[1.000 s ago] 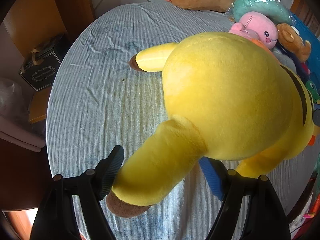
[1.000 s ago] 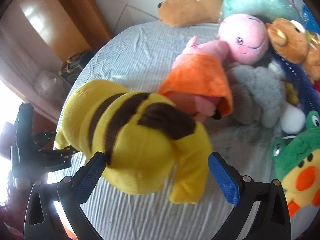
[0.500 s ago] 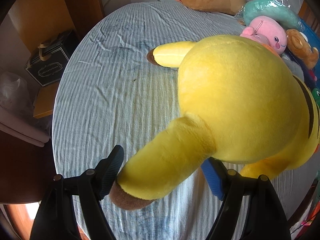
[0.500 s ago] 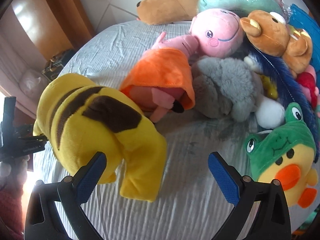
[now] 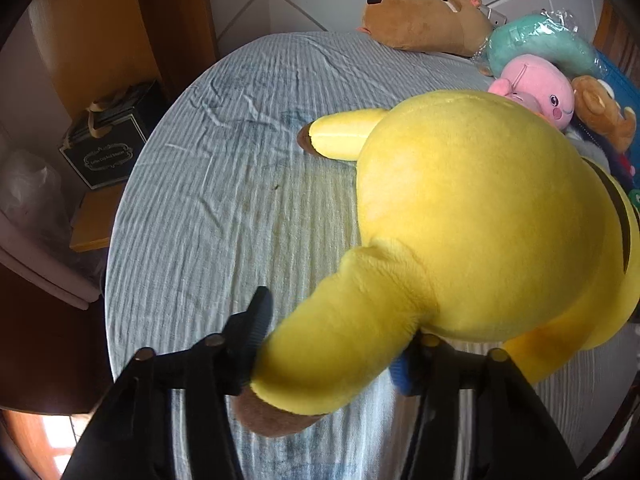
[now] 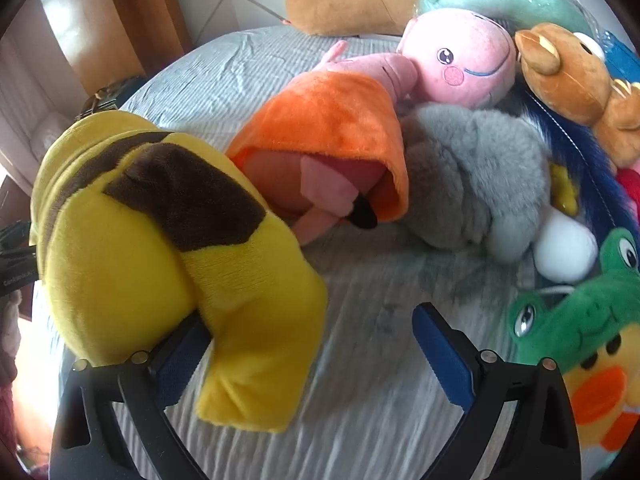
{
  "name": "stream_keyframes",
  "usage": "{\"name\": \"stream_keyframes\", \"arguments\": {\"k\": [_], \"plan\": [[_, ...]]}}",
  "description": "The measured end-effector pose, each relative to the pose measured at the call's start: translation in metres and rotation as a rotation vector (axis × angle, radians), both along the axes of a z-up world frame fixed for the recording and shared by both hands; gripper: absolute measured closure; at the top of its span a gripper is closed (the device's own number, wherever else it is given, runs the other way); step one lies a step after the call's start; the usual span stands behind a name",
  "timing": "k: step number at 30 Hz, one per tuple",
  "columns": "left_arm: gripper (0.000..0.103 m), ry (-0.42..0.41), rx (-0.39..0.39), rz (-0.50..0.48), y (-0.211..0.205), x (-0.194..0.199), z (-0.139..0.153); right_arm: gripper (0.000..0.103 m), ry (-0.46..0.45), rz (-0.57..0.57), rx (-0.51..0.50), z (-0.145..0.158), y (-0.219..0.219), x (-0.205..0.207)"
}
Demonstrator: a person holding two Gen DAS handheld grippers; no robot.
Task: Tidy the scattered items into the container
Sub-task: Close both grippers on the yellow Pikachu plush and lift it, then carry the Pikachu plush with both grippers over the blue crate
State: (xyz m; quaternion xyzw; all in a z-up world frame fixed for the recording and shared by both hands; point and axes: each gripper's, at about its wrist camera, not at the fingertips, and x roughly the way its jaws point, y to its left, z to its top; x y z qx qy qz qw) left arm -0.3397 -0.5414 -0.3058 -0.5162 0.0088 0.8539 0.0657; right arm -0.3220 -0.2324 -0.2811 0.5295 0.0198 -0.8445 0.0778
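Fingers of the left gripper [image 5: 328, 356] clamped the yellow plush [image 5: 480, 220] by its long ear, body hanging ahead-right; right gripper [image 6: 308, 360] fingers stood wide beside it.

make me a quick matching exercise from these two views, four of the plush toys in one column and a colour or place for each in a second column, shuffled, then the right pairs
Toys
1. yellow plush
2. pink pig plush
3. grey plush
4. frog plush

Descriptions
A. green, at the right edge of the right wrist view
B. its long brown-tipped ear sits between the left gripper's fingers
C. wears an orange dress
D. fluffy, lying just right of the orange dress

Pairs: 1-B, 2-C, 3-D, 4-A
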Motion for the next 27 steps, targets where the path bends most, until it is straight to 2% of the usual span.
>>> {"name": "stream_keyframes", "arguments": {"k": [2,4,5,7,8,11,16,19,21,25,27], "plan": [[0.067,-0.012,0.007,0.022,0.0,-0.002,-0.003,0.0,0.015,0.017,-0.008,-0.005,-0.002,-0.005],[0.07,-0.017,0.021,0.044,0.0,0.0,-0.001,0.0,0.033,0.034,-0.035,-0.008,-0.003,-0.007],[0.071,-0.02,0.034,0.053,0.0,0.0,0.002,0.004,0.041,0.043,-0.051,-0.009,-0.003,-0.008],[0.072,-0.023,0.053,0.069,0.0,0.003,0.009,0.039,0.034,0.054,-0.097,-0.01,-0.003,-0.006],[0.073,-0.019,0.052,0.073,0.001,0.005,0.014,0.071,0.038,0.055,-0.122,-0.008,-0.005,-0.004],[0.075,-0.016,0.032,0.074,0.004,0.009,0.027,0.072,0.034,0.034,-0.095,-0.005,-0.011,-0.001],[0.076,0.004,0.064,0.059,0.004,0.018,0.038,0.073,0.064,0.016,-0.104,0.011,-0.012,0.002],[0.076,0.012,0.05,0.064,0.005,0.017,0.035,0.073,0.063,0.01,-0.104,0.003,-0.011,-0.001],[0.076,0.014,0.045,0.075,0.004,0.017,0.033,0.067,0.061,0.003,-0.118,-0.004,-0.009,-0.006],[0.077,0.041,0.035,0.072,0.006,0.019,0.035,0.064,0.095,0.006,-0.123,-0.005,-0.005,-0.008],[0.077,0.056,0.036,0.071,0.009,0.022,0.04,0.071,0.102,0.015,-0.129,-0.004,-0.004,-0.011]]}}
